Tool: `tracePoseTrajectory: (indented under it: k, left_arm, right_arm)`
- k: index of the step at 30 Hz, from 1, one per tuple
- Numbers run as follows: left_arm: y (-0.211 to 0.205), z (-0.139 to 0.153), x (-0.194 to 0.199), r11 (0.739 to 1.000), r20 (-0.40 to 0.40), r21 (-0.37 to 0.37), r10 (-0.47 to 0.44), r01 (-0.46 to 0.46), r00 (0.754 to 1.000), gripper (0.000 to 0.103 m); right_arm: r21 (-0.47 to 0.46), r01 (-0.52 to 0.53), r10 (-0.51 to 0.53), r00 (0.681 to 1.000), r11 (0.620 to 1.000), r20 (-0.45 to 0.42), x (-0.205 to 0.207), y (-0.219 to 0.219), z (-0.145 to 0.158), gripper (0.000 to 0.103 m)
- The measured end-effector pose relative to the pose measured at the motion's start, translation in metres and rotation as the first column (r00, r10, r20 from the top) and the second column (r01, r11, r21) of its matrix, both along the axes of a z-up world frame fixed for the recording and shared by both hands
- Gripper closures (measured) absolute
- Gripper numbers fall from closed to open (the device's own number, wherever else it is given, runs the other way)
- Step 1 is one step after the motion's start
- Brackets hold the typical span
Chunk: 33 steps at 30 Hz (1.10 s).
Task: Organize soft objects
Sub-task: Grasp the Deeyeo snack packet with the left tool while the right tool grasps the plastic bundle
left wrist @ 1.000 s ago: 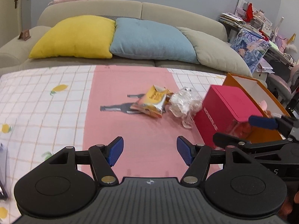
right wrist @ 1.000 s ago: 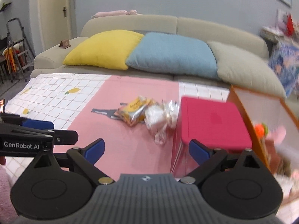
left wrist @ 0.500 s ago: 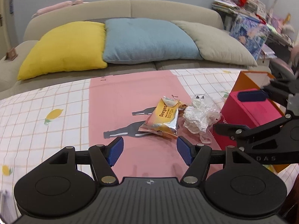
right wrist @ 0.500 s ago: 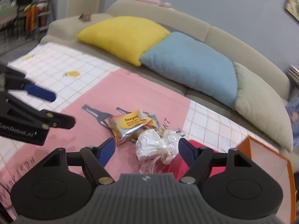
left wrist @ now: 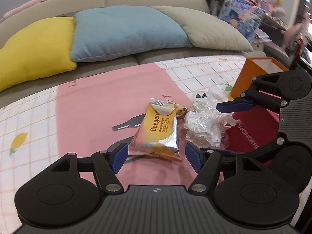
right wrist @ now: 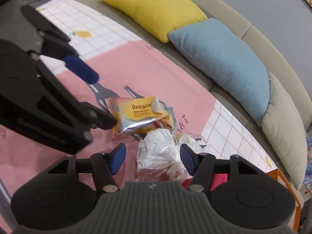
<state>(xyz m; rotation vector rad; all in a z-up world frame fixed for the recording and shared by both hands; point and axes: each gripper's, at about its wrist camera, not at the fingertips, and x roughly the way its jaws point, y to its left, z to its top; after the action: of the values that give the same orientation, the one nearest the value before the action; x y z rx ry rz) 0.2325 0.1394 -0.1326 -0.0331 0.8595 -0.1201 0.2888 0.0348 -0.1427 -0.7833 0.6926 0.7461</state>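
A yellow and silver snack packet (left wrist: 158, 134) lies on the pink cloth; it also shows in the right wrist view (right wrist: 136, 115). A crumpled clear plastic bag (left wrist: 204, 124) lies beside it on the right, seen too in the right wrist view (right wrist: 159, 152). My left gripper (left wrist: 157, 157) is open, its jaws on either side of the packet's near end. My right gripper (right wrist: 152, 157) is open, its jaws on either side of the plastic bag. Each gripper shows in the other's view, the right one (left wrist: 259, 107) and the left one (right wrist: 58, 101).
A red box (left wrist: 251, 132) and an orange box (left wrist: 253, 78) stand at the right. A sofa with a yellow cushion (left wrist: 31, 54), a blue cushion (left wrist: 124, 31) and a beige cushion (left wrist: 210, 29) runs along the back. Cluttered shelves (left wrist: 243, 9) stand at the far right.
Both grippers have moved forward and down to the items. The left one now straddles the packet, the right one straddles the plastic bag. Both stay open.
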Motion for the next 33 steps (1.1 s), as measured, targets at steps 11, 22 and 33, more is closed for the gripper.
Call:
tracePoseTrajectory:
  k: [11, 22, 33]
  left_arm:
    - [0.005, -0.025, 0.035, 0.998, -0.038, -0.020, -0.053, 0.052, 0.998, 0.019]
    - [0.000, -0.038, 0.049, 1.000, -0.081, -0.008, -0.017, 0.016, 0.997, 0.025]
    - [0.007, -0.029, 0.025, 0.998, -0.088, 0.049, 0.048, -0.044, 0.995, 0.047]
  right_arm:
    - [-0.088, 0.061, -0.058, 0.998, 0.994, 0.037, 0.000, 0.019, -0.012, 0.045]
    - [-0.159, 0.139, -0.115, 0.982, 0.978, 0.149, -0.006, 0.030, -0.037, 0.056]
    - [-0.058, 0.133, -0.118, 0.971, 0.989, 0.208, -0.018, 0.015, -0.031, 0.072]
